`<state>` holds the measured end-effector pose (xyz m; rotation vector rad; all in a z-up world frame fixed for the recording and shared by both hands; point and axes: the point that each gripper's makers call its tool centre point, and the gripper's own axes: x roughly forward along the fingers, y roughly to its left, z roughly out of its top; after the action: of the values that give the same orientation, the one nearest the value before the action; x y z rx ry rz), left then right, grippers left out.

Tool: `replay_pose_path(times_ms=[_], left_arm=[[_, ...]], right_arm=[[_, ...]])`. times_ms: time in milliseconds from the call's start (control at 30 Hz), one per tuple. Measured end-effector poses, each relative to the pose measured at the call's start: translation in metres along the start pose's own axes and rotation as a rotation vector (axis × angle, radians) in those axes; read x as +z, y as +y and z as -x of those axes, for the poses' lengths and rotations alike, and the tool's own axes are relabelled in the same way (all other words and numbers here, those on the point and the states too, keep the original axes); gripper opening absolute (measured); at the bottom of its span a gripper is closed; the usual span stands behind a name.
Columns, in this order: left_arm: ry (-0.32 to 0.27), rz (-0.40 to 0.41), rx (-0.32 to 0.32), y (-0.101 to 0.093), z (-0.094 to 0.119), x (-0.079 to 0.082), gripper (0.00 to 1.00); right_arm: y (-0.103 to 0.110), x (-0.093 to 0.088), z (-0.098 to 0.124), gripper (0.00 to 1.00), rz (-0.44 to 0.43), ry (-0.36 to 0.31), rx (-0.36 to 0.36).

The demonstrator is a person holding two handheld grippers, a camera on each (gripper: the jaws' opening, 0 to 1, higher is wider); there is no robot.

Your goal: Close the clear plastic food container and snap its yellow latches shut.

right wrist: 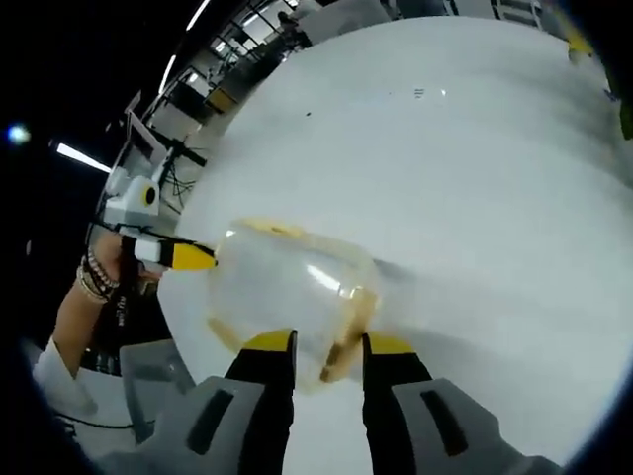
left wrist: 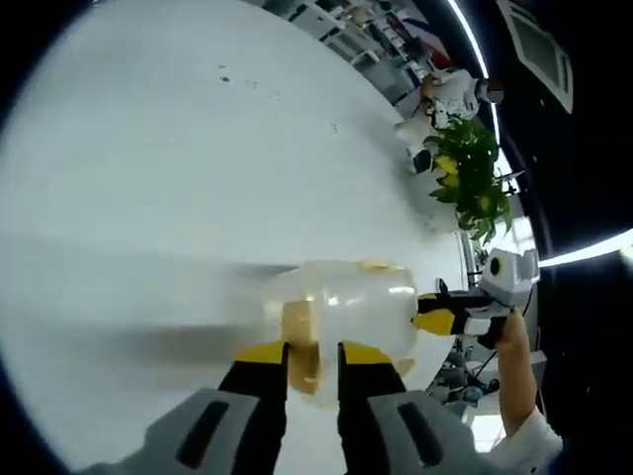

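Note:
The clear plastic container lies over the white table, with a gripper at each end. My left gripper has its jaws close together around a yellow latch on the near end. Opposite it, the right gripper meets the far end. In the right gripper view the container is just ahead of my right gripper, whose jaws pinch the yellow latch on that end. The left gripper touches the container's far left edge. A lid is on top; how tightly it sits I cannot tell.
A potted plant stands at the table's far right edge, with desks and shelves behind it. A hand holds the right gripper; a wrist with bracelets holds the left one. The table edge runs close beside the container.

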<state>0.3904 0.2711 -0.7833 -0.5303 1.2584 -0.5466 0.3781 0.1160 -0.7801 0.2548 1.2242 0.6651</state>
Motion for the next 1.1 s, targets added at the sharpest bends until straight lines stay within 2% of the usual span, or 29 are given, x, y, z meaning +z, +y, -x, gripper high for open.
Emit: replay_pose_path(times_ms=[67,133,367,500,700,833,933,967,1000,1033,1100], left_arm=[[0.0,-0.004,-0.003,0.001,0.0,0.0,0.11],[-0.004,0.029,-0.02,0.002,0.0,0.001,0.11],[0.015,0.027,-0.028,0.001,0.0,0.002,0.1],[0.02,0.04,-0.05,-0.004,-0.002,0.002,0.09],[0.017,0.04,-0.049,-0.007,-0.002,0.001,0.1],[0.015,0.042,-0.047,-0.008,-0.006,-0.001,0.15],[0.02,0.022,-0.035,-0.009,-0.006,-0.002,0.15],[0.018,0.027,-0.033,-0.009,-0.006,-0.003,0.15],[0.018,0.024,-0.032,-0.008,-0.006,-0.003,0.15],[0.015,0.013,-0.03,-0.008,-0.005,-0.003,0.15],[0.019,0.011,-0.03,-0.007,-0.004,-0.004,0.15]], right_arm=[[0.0,0.0,0.0,0.23,0.001,0.0,-0.001],[0.001,-0.001,0.0,0.23,0.0,-0.003,0.0],[0.002,-0.001,-0.001,0.22,-0.001,0.0,0.008],[0.002,0.0,-0.001,0.22,0.003,-0.001,0.009],[0.0,0.002,0.0,0.21,-0.003,-0.006,0.02],[0.001,0.001,0.0,0.2,-0.011,-0.008,0.016],[0.0,-0.001,0.0,0.19,-0.052,-0.016,0.046],[0.003,-0.003,0.0,0.19,-0.11,-0.019,0.067],[0.0,-0.003,0.0,0.17,-0.092,-0.026,0.076],[0.001,0.0,-0.001,0.17,-0.126,-0.055,0.088],[0.004,-0.005,0.004,0.18,-0.088,-0.046,0.085]])
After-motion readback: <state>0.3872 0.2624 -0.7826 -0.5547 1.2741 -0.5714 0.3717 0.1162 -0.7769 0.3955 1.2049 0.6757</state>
